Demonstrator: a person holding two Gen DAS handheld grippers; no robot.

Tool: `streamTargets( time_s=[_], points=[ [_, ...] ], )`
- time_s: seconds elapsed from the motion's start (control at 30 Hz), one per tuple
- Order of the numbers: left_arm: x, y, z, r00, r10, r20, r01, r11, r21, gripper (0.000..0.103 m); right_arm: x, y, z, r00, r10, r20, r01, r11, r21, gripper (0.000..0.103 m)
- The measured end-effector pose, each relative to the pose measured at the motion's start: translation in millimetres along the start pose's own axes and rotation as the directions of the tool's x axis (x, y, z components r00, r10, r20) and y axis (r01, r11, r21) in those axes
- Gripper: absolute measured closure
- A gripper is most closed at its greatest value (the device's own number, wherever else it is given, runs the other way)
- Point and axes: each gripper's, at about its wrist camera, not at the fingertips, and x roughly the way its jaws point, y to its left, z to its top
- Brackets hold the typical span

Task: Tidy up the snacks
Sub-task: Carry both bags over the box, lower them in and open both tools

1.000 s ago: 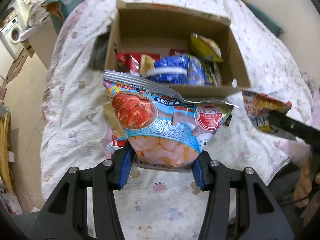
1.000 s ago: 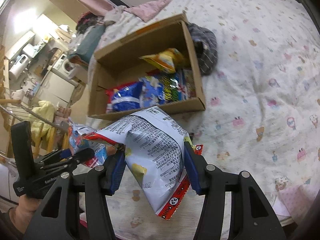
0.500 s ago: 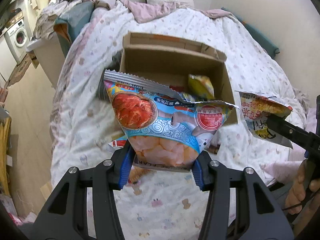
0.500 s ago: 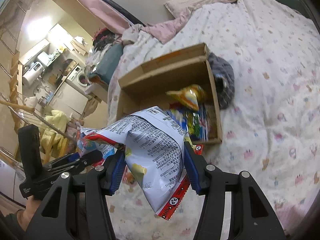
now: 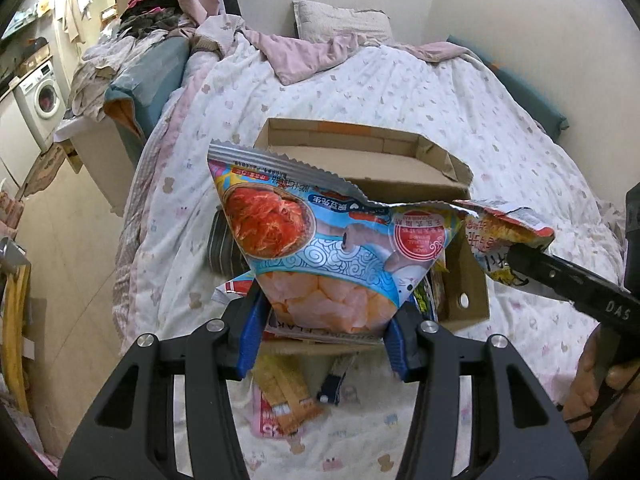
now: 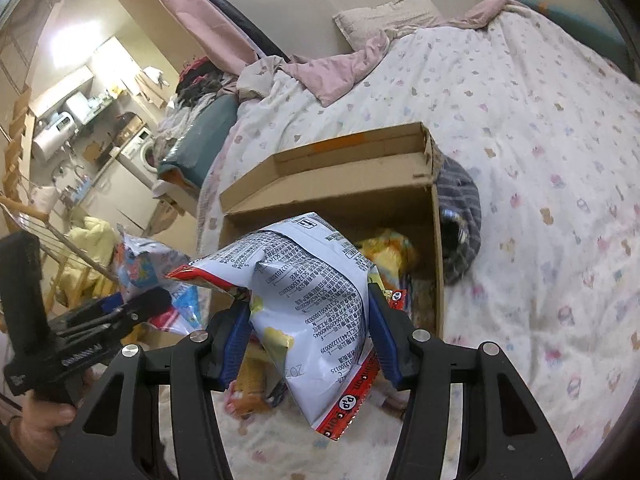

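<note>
Carrying: each tool clamps one bag, left tool [image 5: 326, 332] the blue bag [image 5: 320, 248], right tool [image 6: 308, 340] the white bag [image 6: 308, 292]; centre both above the cardboard box [image 6: 436, 248] before release.

A blue snack bag [image 5: 332, 248] printed with red kimchi and white swirl clouds rises before a plain brown cardboard box [image 5: 460, 304]. A second bag [image 6: 316, 304] shows pale grey with black print and a red edge. The black claws carry blue pads [image 5: 250, 332]. The bed's quilt [image 6: 540, 128] is white, dotted with small pastel bears, under a pink blanket [image 5: 304, 54].
</note>
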Motion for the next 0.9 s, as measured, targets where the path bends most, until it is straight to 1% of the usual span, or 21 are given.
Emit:
streamTargets(
  time_s=[0.23,0.4,0.47,0.53,0.63,0.77,0.83,0.9],
  points=[
    [27,1,19,1.0,0.005,-0.004,-0.005,1.0,-0.016,0.056,16,-11,18,1.0,0.003,0.025,-0.003,1.0,0.024,0.047],
    [47,6,21,1.0,0.002,0.02,-0.001,1.0,-0.03,0.056,26,-23,17,0.998,0.041,0.053,-0.044,0.997,0.057,0.047],
    [56,9,21,1.0,-0.001,0.008,0.001,0.999,-0.038,0.056,34,-31,15,0.997,0.056,0.046,-0.059,0.996,0.073,0.047],
    [63,11,22,1.0,0.009,0.003,-0.009,0.999,-0.044,0.056,43,-35,15,0.998,0.049,0.035,-0.052,0.997,0.065,0.047],
    [73,13,22,0.999,0.037,0.014,-0.036,0.999,-0.014,0.056,56,-39,16,0.998,0.056,0.013,-0.057,0.996,0.067,0.047],
    [82,16,25,1.0,0.007,0.003,-0.007,1.0,-0.027,0.056,70,-37,20,0.997,0.08,-0.003,-0.079,0.994,0.074,0.046],
    [87,16,25,1.0,0.006,-0.01,-0.007,1.0,-0.03,0.056,75,-35,20,0.995,0.104,-0.014,-0.102,0.992,0.074,0.046],
    [91,14,25,1.0,0.009,-0.02,-0.009,1.0,-0.024,0.056,81,-34,18,0.987,0.158,-0.038,-0.153,0.983,0.099,0.046]
  ],
)
